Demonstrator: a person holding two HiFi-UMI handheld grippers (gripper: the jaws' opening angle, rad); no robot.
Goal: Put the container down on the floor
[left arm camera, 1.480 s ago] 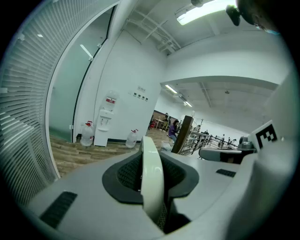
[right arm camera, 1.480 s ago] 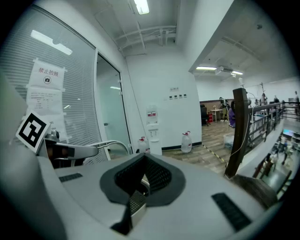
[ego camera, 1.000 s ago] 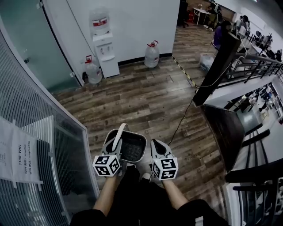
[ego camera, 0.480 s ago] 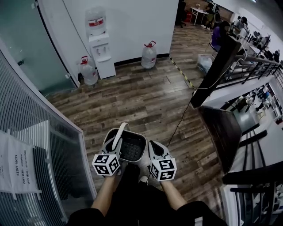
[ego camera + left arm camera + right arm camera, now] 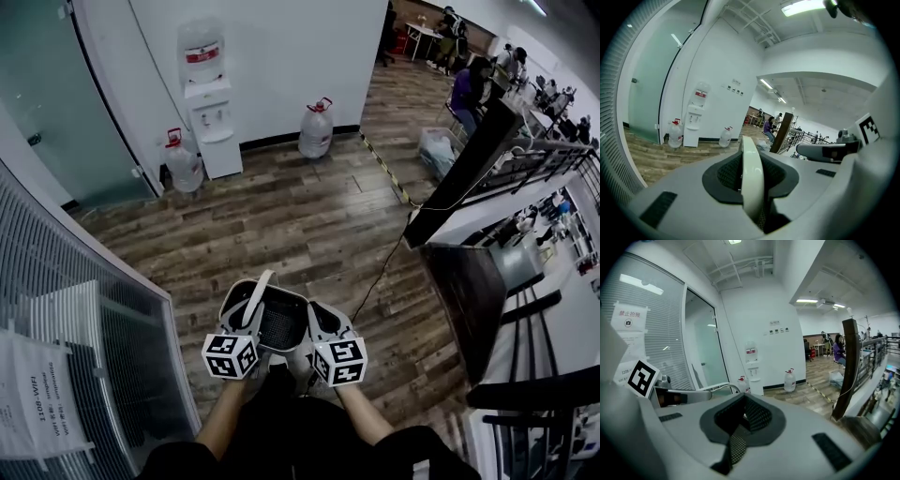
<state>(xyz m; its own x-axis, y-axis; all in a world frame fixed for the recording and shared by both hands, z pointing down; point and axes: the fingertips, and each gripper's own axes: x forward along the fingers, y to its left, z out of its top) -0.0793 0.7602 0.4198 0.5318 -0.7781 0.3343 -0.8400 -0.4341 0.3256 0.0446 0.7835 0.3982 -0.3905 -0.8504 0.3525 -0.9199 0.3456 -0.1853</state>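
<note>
The left gripper (image 5: 751, 194) is holding its jaws clamped on the cream arched plastic handle (image 5: 751, 168) of the pale grey rounded container with a dark mesh inside (image 5: 281, 319), and this strip is standing upright between the dark pads. The right gripper (image 5: 738, 430) is keeping its jaws together; nothing is showing clearly between them, and in the head view it is lying just beside the right rim of the container. The container is hanging in the air in front of the person's legs, above the brown wood-plank floor (image 5: 319, 216), so it is not yet resting on it.

Against the earlier frames, both grippers and the container are keeping the same arrangement and the same grip. What is changing is the room around them: the person is walking forward, the white water dispenser (image 5: 208, 112) and the clear water bottle with a red cap (image 5: 316, 129) are shifting a little in the view, and the paper notice on the glass wall with blinds (image 5: 84, 309) is sliding down toward the lower left corner.

For the task I judge this as the carrying step; the lowering is not starting yet, and a free part of floor is lying ahead
</note>
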